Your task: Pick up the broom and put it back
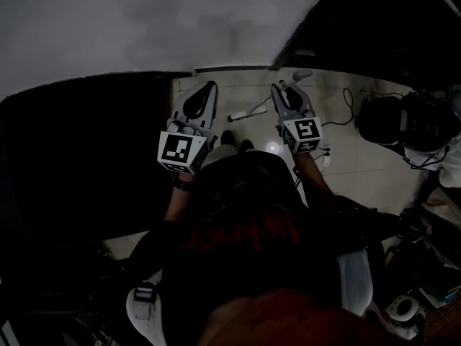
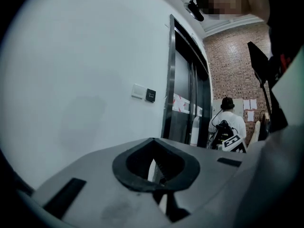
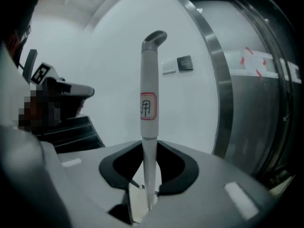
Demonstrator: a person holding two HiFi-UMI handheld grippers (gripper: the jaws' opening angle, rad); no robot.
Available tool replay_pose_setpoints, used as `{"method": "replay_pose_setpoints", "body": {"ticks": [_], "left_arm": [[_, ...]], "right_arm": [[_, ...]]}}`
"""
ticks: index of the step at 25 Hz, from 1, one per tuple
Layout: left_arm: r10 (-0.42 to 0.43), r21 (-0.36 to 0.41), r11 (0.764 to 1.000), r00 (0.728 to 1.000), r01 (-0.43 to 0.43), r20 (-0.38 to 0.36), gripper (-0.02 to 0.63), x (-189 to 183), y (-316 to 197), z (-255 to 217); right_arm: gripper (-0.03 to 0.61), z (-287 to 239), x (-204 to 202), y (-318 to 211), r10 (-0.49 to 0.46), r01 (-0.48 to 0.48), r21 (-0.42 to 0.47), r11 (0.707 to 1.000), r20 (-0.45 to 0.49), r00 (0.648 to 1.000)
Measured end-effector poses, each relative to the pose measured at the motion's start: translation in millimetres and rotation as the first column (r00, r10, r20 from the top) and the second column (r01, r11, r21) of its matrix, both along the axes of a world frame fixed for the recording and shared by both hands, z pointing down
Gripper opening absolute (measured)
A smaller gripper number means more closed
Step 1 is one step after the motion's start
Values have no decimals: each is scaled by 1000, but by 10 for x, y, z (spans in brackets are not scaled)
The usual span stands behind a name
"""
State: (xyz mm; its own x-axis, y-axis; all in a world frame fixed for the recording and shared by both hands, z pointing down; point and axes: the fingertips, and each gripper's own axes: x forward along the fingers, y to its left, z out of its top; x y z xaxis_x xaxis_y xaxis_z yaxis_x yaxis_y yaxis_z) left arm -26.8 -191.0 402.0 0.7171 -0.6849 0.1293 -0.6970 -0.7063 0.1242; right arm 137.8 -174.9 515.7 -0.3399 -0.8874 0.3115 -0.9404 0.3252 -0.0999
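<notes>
The broom's white handle (image 3: 148,103) stands upright between the jaws of my right gripper (image 3: 148,177), which is shut on it. The handle carries a red-framed label and ends in a grey angled cap (image 3: 155,38). In the head view that cap (image 1: 300,75) pokes out just beyond the right gripper (image 1: 279,91). The broom's head is hidden. My left gripper (image 1: 209,87) hovers beside it on the left. Its jaws (image 2: 156,175) are together with nothing between them.
A short white bar (image 1: 248,112) lies on the tiled floor between the grippers. A dark bag (image 1: 403,121) and a cable (image 1: 347,110) sit at the right. The white wall has switches (image 3: 176,64) and a metal door frame (image 2: 170,80). A person in white (image 2: 229,122) stands farther off.
</notes>
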Motion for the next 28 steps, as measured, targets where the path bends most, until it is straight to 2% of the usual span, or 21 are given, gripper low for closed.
{"method": "replay_pose_setpoints", "body": {"ticks": [5,9,12,15,19,22,23,24,26,28], "left_arm": [[-83,-44,995,996,85,44,5,-357,-29,193],[-167,-107,978,980,178,111,5,-668,68,339],[-192,-142,967,973,210,129,5,-771,158,475],[-171,-165,968,979,189,114,5,-849,243,539],[-148,-177,970,981,168,123,5,-868,234,635],[-178,-183,963,977,197,115,5,-999,139,656],[-189,-181,962,976,206,109,5,-1044,122,643],[-192,-177,962,976,208,105,5,-1072,116,627],[-182,-170,965,978,198,105,5,-1086,128,608],[-173,-175,966,980,188,101,5,-1070,154,621]], "right_arm": [[89,965,-72,-381,-14,6,-131,991,-62,998],[89,1704,-154,-726,-38,13,-232,973,-104,994],[87,2343,-183,-969,-100,45,-317,947,-159,982],[87,2950,-250,-1287,-147,53,-405,913,-205,968],[89,3233,-115,-1869,-52,-36,-421,906,-194,980],[97,3261,-72,-2195,77,-132,-466,875,-134,988],[154,3235,-81,-2231,122,-152,-482,863,-93,988],[183,3206,-93,-2225,160,-161,-493,855,-45,986],[187,3128,-100,-2085,209,-165,-497,852,35,977],[186,2989,-104,-1817,230,-164,-473,866,85,969]]}}
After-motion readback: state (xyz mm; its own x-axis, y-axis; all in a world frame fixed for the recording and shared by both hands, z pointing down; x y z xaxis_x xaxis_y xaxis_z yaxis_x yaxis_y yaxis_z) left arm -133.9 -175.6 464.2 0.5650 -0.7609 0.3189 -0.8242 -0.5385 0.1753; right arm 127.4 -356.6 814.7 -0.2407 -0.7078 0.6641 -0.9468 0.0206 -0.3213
